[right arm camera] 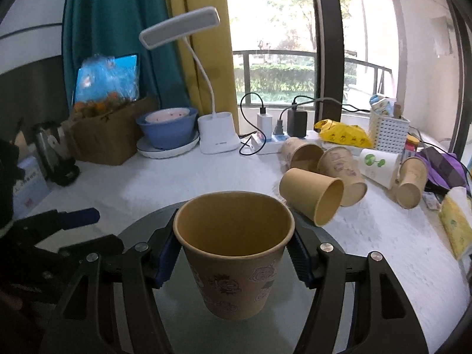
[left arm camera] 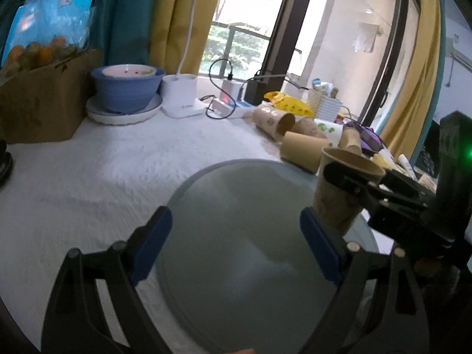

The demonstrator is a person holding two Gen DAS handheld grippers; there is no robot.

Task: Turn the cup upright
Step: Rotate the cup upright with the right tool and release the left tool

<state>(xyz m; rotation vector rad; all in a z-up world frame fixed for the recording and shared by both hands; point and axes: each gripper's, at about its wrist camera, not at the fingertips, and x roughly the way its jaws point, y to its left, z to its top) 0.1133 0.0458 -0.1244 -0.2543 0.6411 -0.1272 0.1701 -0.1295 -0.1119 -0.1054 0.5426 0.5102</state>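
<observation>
Two grippers were over the round grey tray [right arm camera: 141, 224] on the white tablecloth [right arm camera: 206, 177]. The right gripper [right arm camera: 233, 253] pinched a brown paper cup [right arm camera: 233, 253] just below its rim, a blue pad [right arm camera: 166, 262] pressed against each side. The cup stood upright, mouth open to the top, above the tray; whether its base touched the tray could not be told. The left gripper [left arm camera: 236, 244] was spread wide with nothing between its fingers [left arm camera: 152, 244], hanging over the bare tray [left arm camera: 236, 206] beside the cup [left arm camera: 342, 185]. Further back to the right, several more paper cups [right arm camera: 312, 200] lay on their sides in a loose cluster, near a white power strip [right arm camera: 271, 144] and a desk lamp [right arm camera: 218, 138].
</observation>
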